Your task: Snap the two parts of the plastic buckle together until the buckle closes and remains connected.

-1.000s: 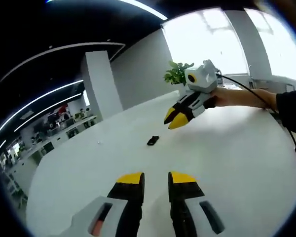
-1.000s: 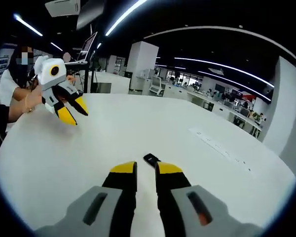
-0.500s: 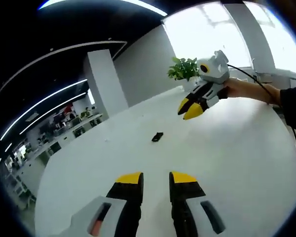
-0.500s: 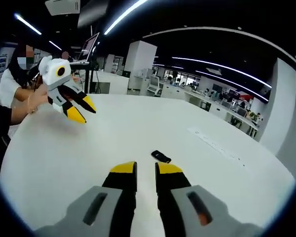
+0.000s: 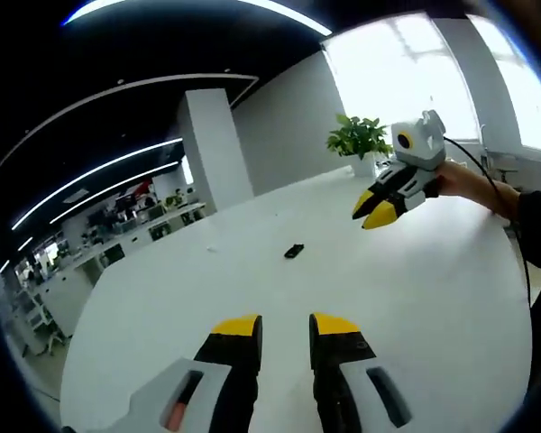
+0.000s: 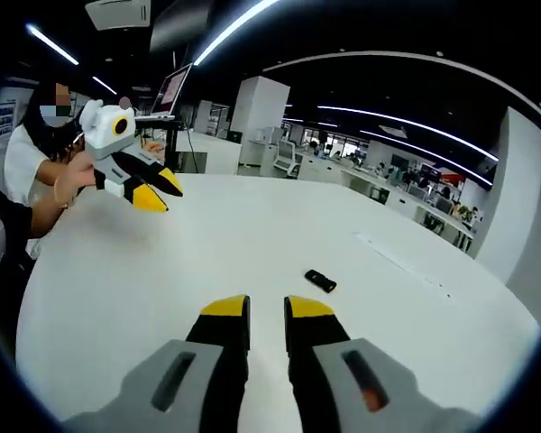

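Note:
A small black buckle (image 5: 294,251) lies flat on the white round table (image 5: 415,298), far ahead of both grippers; it is too small to tell whether its parts are joined. In the left gripper view my left gripper (image 5: 286,327) hovers over the table, jaws a little apart with nothing between them. The right gripper (image 5: 375,212) hangs in the air to the buckle's right, held by a hand. In the right gripper view my right gripper (image 6: 267,308) is open and empty, the buckle (image 6: 320,280) lies ahead slightly right, and the left gripper (image 6: 158,191) hangs at the far left.
A potted plant (image 5: 359,140) stands at the table's far edge by bright windows. A white pillar (image 5: 212,149) rises behind. A person in white (image 6: 22,158) sits at the table's left side near a monitor (image 6: 176,90). Office desks fill the background.
Both grippers have drawn back and apart from the buckle, which now looks smaller and farther off. The buckle stays put on the table. Neither gripper's jaws changed.

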The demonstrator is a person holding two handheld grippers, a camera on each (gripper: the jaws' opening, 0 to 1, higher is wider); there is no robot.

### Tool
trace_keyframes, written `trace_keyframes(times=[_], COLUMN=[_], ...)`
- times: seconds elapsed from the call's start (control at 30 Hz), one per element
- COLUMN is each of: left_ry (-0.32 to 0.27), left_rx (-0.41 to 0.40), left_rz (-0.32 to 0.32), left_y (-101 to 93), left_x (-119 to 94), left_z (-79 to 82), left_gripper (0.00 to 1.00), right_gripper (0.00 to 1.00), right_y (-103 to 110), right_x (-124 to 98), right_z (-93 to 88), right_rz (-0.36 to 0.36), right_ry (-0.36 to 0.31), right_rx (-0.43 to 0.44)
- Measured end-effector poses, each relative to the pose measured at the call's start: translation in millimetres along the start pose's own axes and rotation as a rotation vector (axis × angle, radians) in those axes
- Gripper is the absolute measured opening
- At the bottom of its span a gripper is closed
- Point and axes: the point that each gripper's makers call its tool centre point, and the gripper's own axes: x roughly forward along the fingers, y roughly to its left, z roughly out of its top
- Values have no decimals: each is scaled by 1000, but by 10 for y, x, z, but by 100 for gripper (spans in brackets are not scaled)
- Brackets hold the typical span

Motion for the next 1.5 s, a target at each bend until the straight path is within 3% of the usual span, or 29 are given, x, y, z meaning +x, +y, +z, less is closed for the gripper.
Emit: trace_keyframes(times=[0.33,0.8,0.97,1.07,1.5], left_ry=[-25,-65,-88,-79,-92], left_rx=[10,-1,-39,-18,-37], left_rz=[63,138,161,175,248], left_y=[-117,-239,-273,-318,-379], left_x=[-261,-554,-646,-711,-1026], left_z=[38,-4,-50,-91,-228], left_gripper=[20,20,20,20,21], right_gripper=[16,16,18,18,19], right_y=[164,275,390,466,640], right_x=[-240,-562,-635,-680,-947], right_z=[70,-41,-74,-76,-156], right_rz=[-18,-112,-113,-115,-195], right_ry=[-53,-72,-85,-90,-88], right_rx=[42,108,135,140,133])
